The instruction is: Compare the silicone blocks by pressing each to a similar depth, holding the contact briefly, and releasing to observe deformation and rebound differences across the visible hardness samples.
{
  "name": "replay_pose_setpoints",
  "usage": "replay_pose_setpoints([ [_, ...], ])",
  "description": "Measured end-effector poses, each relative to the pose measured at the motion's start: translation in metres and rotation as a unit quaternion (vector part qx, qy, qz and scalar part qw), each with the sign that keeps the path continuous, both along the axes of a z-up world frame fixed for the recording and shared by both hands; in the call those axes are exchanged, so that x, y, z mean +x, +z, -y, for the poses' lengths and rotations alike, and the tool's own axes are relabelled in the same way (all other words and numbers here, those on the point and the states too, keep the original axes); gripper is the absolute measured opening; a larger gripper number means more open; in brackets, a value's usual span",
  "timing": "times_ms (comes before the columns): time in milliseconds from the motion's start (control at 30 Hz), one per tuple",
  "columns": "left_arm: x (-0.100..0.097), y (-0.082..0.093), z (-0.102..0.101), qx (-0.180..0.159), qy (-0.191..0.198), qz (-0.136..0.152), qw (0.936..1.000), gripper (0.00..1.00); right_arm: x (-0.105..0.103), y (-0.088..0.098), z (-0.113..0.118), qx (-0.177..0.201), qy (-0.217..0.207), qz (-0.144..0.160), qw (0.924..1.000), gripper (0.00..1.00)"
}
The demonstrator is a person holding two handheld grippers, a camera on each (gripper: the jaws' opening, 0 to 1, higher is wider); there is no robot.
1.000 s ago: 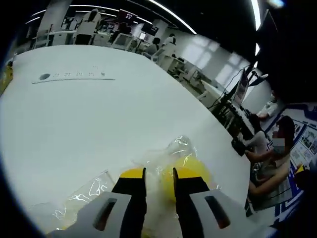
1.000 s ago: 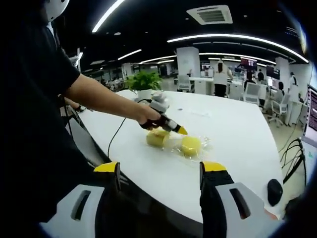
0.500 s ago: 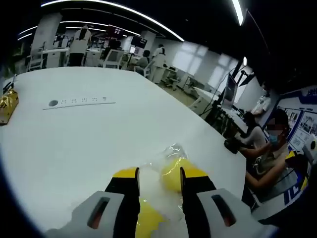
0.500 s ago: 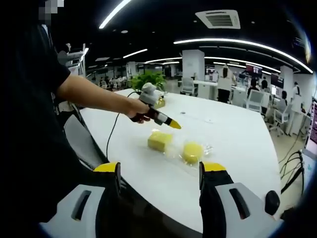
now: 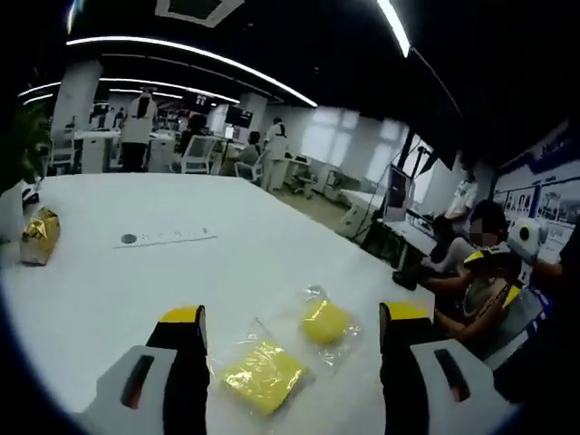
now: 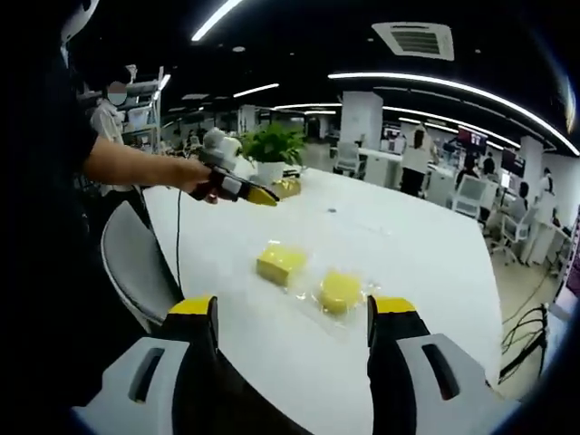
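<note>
Two yellow silicone blocks lie in clear plastic bags on the white table (image 5: 136, 299). The flat square block (image 5: 263, 374) is nearer, and the rounder block (image 5: 326, 322) sits just beyond it. My left gripper (image 5: 293, 317) hangs above and short of them, open wide, touching neither. In the right gripper view a hand holds that left gripper (image 6: 237, 188) up at the left, well clear of the square block (image 6: 281, 263) and the round block (image 6: 340, 292). My right gripper (image 6: 294, 308) is open and empty, back from the table's near edge.
A gold wrapped item (image 5: 38, 237) and a grey strip (image 5: 168, 237) lie farther out on the table. A potted plant (image 6: 272, 145) stands at the far end. A grey chair (image 6: 136, 272) sits by the table's left edge. People sit at the right (image 5: 480, 263).
My left gripper has lifted back off the bagged blocks and its jaws have spread from nearly shut to wide open. The right gripper stays open and has barely shifted.
</note>
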State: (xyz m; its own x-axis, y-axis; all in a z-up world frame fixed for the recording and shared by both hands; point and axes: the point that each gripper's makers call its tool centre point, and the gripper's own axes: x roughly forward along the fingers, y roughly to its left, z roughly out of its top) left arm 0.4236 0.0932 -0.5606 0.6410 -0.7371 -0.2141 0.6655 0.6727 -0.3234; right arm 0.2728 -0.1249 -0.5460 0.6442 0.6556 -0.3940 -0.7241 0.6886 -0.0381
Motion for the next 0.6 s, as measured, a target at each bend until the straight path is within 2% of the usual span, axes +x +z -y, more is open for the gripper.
replay_pose_setpoints([
  [33,-0.004,0.004,-0.001,-0.001,-0.005,0.011,0.9999,0.83,0.002,0.001,0.0,0.002,-0.001,0.001,1.0,0.61],
  [133,-0.019,0.004,-0.013,0.047,-0.025,0.053,0.9972,0.88,0.011,0.005,0.0,0.012,-0.011,0.004,0.9999,0.62],
  [233,-0.037,0.013,-0.022,0.023,-0.028,0.048,0.9982,0.96,0.015,0.007,-0.001,0.015,-0.014,0.005,0.9998,0.63],
  [267,-0.048,0.021,-0.022,0.017,-0.035,0.065,0.9971,0.99,0.015,0.008,-0.002,0.015,-0.014,0.007,0.9998,0.65],
  [300,-0.055,0.025,-0.023,0.029,-0.042,0.081,0.9954,0.99,0.015,0.009,-0.002,0.015,-0.014,0.01,0.9997,0.66],
  [333,-0.067,0.023,-0.025,0.062,-0.058,0.097,0.9916,0.99,0.016,0.01,-0.002,0.017,-0.013,0.012,0.9997,0.67],
  [433,-0.09,0.017,-0.027,0.11,-0.072,0.102,0.9861,0.99,0.019,0.009,-0.002,0.021,-0.02,0.007,0.9996,0.7],
  [600,-0.121,0.026,-0.02,0.092,-0.08,0.092,0.9883,0.99,0.019,0.009,-0.009,0.033,-0.015,0.002,0.9994,0.78],
])
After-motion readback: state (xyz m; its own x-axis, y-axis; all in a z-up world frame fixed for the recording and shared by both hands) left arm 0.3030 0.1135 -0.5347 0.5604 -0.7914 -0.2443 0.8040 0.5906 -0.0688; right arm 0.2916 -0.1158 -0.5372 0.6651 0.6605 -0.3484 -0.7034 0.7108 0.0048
